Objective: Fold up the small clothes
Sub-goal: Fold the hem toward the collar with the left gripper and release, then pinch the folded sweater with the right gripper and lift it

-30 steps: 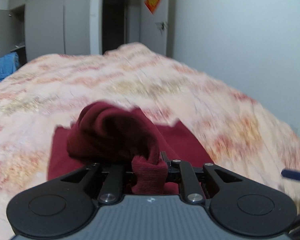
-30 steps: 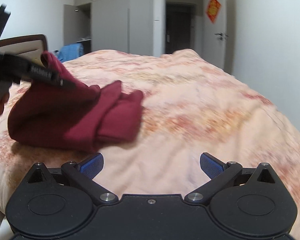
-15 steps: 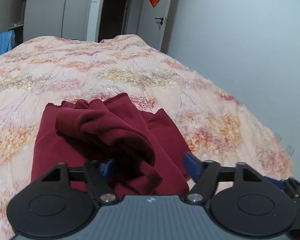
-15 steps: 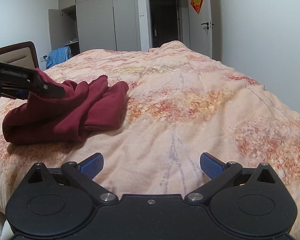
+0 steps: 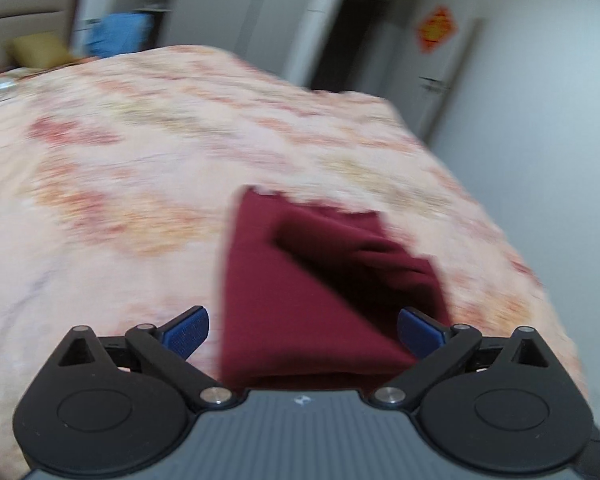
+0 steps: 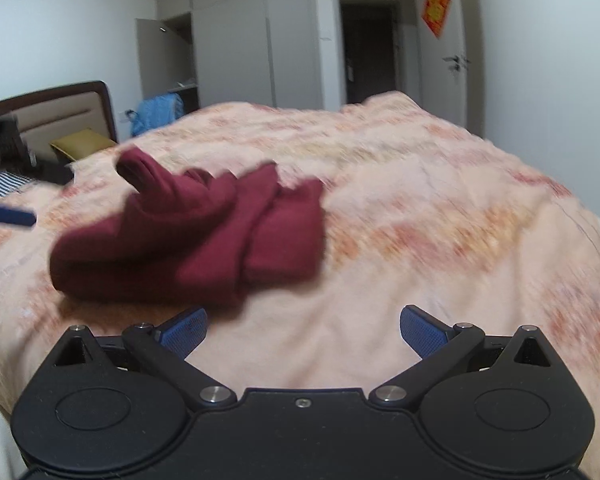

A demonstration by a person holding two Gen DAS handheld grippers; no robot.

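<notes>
- A dark red garment point(image 6: 204, 236) is lying in a loose, half-folded heap on the bed's peach floral quilt point(image 6: 440, 208), with layered flaps overlapping toward the doorway side and one rolled end sticking up on the headboard side.
- In the left wrist view the same garment point(image 5: 300, 292) is showing as a broad flat panel with a shadowed fold across its upper right, blurred by motion.
- The left gripper point(image 5: 302, 330) is opening, its blue pads standing wide; the cloth is lying between and below them, and neither pad is pressing on it.
- A second ago this gripper was pinching a cuff of the cloth and lifting it; now the cloth is sitting released on the quilt.
- The right gripper point(image 6: 302, 330) is hovering wide open over bare quilt, just beside the garment's near edge, holding nothing, as it was a second ago.
- Only the right wrist view is showing the garment's raised rolled end, the brown headboard point(image 6: 60, 108) and a blue cloth point(image 6: 156, 114) beyond the garment.
- A red door decoration point(image 6: 436, 6) is hanging beyond the bed in both views.
</notes>
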